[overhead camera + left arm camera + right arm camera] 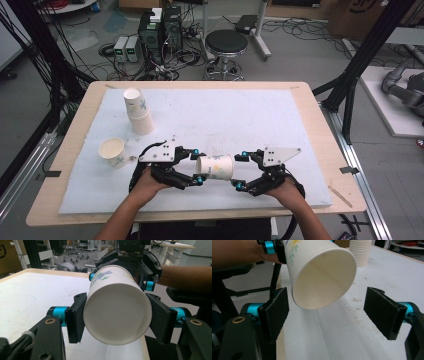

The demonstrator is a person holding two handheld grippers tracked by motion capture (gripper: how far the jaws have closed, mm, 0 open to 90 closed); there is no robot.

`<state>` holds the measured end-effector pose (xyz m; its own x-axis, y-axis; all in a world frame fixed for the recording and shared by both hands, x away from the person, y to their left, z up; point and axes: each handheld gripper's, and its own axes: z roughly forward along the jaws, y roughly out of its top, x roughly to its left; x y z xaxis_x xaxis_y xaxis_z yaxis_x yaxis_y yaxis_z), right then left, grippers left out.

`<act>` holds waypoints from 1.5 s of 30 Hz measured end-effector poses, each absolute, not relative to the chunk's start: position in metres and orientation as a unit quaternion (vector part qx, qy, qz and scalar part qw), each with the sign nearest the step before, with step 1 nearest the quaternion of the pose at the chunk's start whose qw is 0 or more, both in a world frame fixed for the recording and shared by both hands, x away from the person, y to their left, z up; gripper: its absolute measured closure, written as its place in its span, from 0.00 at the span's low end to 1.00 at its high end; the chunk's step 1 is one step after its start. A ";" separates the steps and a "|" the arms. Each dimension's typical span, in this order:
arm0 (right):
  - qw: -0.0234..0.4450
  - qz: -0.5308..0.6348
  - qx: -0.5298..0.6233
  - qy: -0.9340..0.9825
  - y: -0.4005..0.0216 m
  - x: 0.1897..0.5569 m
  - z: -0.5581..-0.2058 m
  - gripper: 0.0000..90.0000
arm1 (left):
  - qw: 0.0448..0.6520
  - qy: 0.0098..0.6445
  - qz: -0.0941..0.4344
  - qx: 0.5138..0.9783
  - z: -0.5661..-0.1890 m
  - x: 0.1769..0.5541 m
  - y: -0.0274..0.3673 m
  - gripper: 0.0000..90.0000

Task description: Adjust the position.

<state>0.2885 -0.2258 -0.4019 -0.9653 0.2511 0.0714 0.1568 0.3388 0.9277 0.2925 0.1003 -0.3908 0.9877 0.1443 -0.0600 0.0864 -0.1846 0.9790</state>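
One wooden table (320, 130) carries a white foam mat (235, 115) with a slightly rough, speckled surface. Near the mat's far left corner stands a stack of paper cups (137, 112), ribbed by their nested rims, the top one open upward. Just in front of it a single paper cup (113, 152) stands upright and looks empty. Between the two tools, above the mat's near edge, a third paper cup (216, 167) lies on its side in the air, white with a small flower print, a smooth tapered cone, empty inside. The left gripper (197, 166) clamps it near its closed base, both black pads pressed to the wall. The right gripper (239, 170) faces the open mouth with its jaws spread wide of the rim, not touching the cup.
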 end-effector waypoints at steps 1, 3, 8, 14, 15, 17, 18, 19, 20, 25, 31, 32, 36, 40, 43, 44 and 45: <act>0.040 0.561 0.123 0.817 -0.225 0.288 -0.402 0.23 | 0.634 0.074 0.022 0.769 -0.390 0.292 0.100 0.41; 0.038 0.562 0.119 0.818 -0.224 0.288 -0.401 0.23 | 0.637 0.070 0.018 0.768 -0.391 0.292 0.099 0.41; 0.028 0.569 0.110 0.815 -0.223 0.288 -0.400 0.23 | 0.641 0.062 0.005 0.765 -0.391 0.291 0.096 0.41; 0.019 0.579 0.096 0.809 -0.221 0.288 -0.399 0.23 | 0.651 0.056 -0.008 0.757 -0.391 0.291 0.095 0.41; 0.018 0.583 0.094 0.807 -0.221 0.288 -0.399 0.23 | 0.652 0.054 -0.009 0.756 -0.390 0.291 0.095 0.41; 0.015 0.586 0.090 0.805 -0.222 0.288 -0.398 0.23 | 0.653 0.053 -0.012 0.756 -0.390 0.292 0.095 0.41; 0.015 0.588 0.088 0.804 -0.221 0.288 -0.398 0.23 | 0.653 0.053 -0.014 0.755 -0.391 0.291 0.095 0.41; 0.013 0.588 0.087 0.804 -0.221 0.288 -0.398 0.24 | 0.656 0.052 -0.015 0.753 -0.391 0.291 0.094 0.41; 0.012 0.590 0.083 0.803 -0.222 0.288 -0.398 0.26 | 0.657 0.053 -0.015 0.752 -0.391 0.292 0.095 0.41; 0.008 0.602 0.076 0.795 -0.224 0.288 -0.397 0.31 | 0.666 0.054 -0.021 0.744 -0.394 0.292 0.095 0.41; 0.001 0.604 0.078 0.793 -0.225 0.289 -0.399 0.36 | 0.661 0.059 -0.024 0.748 -0.397 0.292 0.095 0.41; 0.000 0.604 0.079 0.793 -0.225 0.290 -0.399 0.36 | 0.659 0.060 -0.024 0.749 -0.397 0.292 0.095 0.41; -0.022 0.599 0.096 0.795 -0.225 0.291 -0.399 0.36 | 0.634 0.093 -0.041 0.766 -0.396 0.293 0.093 0.29; -0.013 0.579 0.105 0.809 -0.226 0.292 -0.397 0.36 | 0.603 0.110 -0.029 0.790 -0.391 0.293 0.093 0.17; -0.004 0.560 0.106 0.822 -0.227 0.293 -0.394 0.36 | 0.584 0.113 -0.010 0.804 -0.387 0.292 0.092 0.17; -0.004 0.552 0.108 0.827 -0.227 0.293 -0.393 0.36 | 0.579 0.114 -0.005 0.807 -0.386 0.292 0.092 0.17; -0.003 0.549 0.108 0.829 -0.227 0.294 -0.392 0.36 | 0.574 0.114 0.001 0.811 -0.385 0.292 0.092 0.17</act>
